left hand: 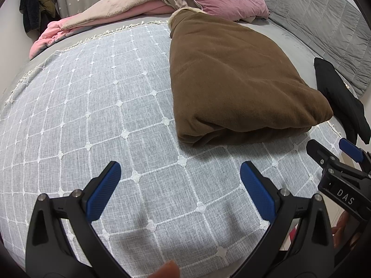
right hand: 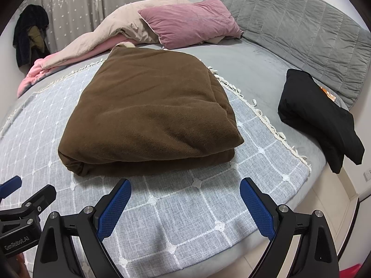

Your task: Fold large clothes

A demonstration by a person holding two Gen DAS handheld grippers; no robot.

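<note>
Here, the folded brown garment [right hand: 148, 113] lies on the checked blanket [left hand: 92, 115] just ahead of both grippers, left gripper [left hand: 180, 193] and right gripper [right hand: 185, 208], jaws spread, empty.

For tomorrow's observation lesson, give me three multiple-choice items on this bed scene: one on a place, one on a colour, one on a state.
1. Where does the brown garment lie?
A. on the checked throw
B. on the floor
C. on the pink pillow

2. What colour is the smaller folded garment near the bed's edge?
A. white
B. black
C. yellow

3. How do the left gripper and right gripper stand?
A. both shut on cloth
B. one open, one shut
C. both open, holding nothing

Key: 1 A, the checked cloth shows all around it; 2 B, it is black against the grey sheet; 3 C, each wrist view shows a wide gap between the blue pads.
</note>
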